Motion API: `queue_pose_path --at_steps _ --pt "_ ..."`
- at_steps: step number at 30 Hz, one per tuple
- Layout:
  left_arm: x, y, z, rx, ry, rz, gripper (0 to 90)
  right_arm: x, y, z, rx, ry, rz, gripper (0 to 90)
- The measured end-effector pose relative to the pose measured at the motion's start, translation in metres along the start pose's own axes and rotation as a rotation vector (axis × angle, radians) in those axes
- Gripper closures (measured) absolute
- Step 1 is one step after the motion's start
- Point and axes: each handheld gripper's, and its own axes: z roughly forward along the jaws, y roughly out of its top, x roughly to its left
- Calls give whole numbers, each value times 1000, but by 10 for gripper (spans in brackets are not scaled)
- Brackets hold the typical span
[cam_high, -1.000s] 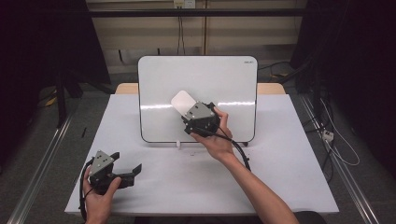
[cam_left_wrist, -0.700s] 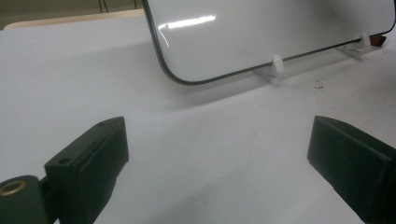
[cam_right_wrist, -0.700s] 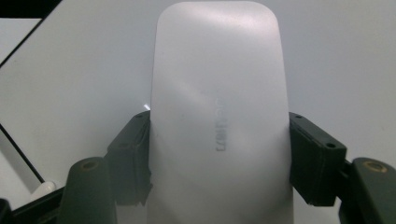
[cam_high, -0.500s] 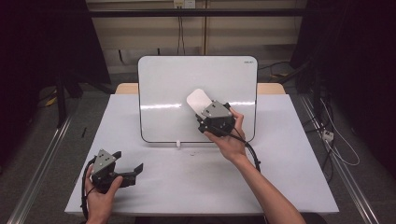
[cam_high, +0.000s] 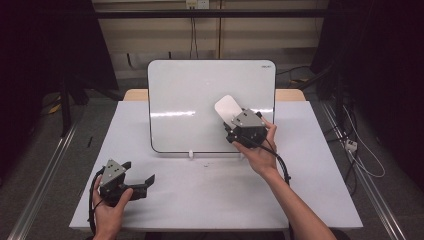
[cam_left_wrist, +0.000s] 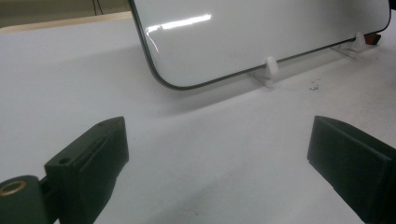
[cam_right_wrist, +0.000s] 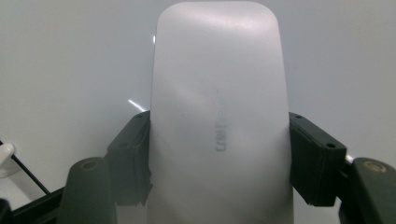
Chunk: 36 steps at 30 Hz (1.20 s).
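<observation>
your right gripper (cam_right_wrist: 219, 154) has its jaws clenched on a white whiteboard eraser (cam_right_wrist: 218, 116), one black pad against each long edge, so the flat rounded body sticks out ahead of the jaws and its face can lie against the board. in the high view the eraser (cam_high: 227, 109) sits over the right half of the whiteboard (cam_high: 200, 90), just above the bright strip of glare, with your right gripper (cam_high: 239, 122) angled up and to the left from your hand (cam_high: 257, 150). gripping it by the sides rather than the faces looks deliberate: it leaves the wiping face free. whether that face actually touches the surface i cannot tell.

the whiteboard stands tilted back on small white clip feet (cam_left_wrist: 270, 67) at its lower edge, which puts its face towards you and within easy reach of a sweep. i can see no marks on it, so i judge the wiping is either well along or only a pass over clean board.

your left gripper (cam_high: 135, 180) is parked on the white table (cam_high: 210, 200) near the front left corner, well apart from the board, jaws released and wide with nothing between them; the left gripper view shows only bare tabletop between the two pads. it seems simply kept out of the way.

there are no containers on the table, so nothing to report inside any.
</observation>
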Motion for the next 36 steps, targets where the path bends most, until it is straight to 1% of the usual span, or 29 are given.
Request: queue_pose_path --at_steps 2,10,13,18,22,28,30,34,36 --pt "0 0 1 -4 -2 -9 53 -4 -1 -2 3 -5 1 314" --pt "2 0 0 -7 7 -11 54 -21 -12 -11 24 -37 22 314" --pt "1 0 0 0 8 -4 53 -24 -15 -15 32 -46 20 315" --pt "0 0 0 -7 7 -12 54 -31 -25 -21 44 -68 27 314" --pt "0 0 0 -2 6 -11 54 -35 -34 -27 58 -81 33 314" --pt "0 0 0 -3 7 -8 54 -37 -47 -32 72 -95 42 315" --pt "0 1 0 -4 7 -3 54 -35 -51 -33 84 -95 37 315" --pt "0 1 0 -6 9 -9 54 -30 -60 -32 104 -90 15 315" --pt "0 1 0 -4 10 -8 54 -29 -65 -31 116 -87 14 315"
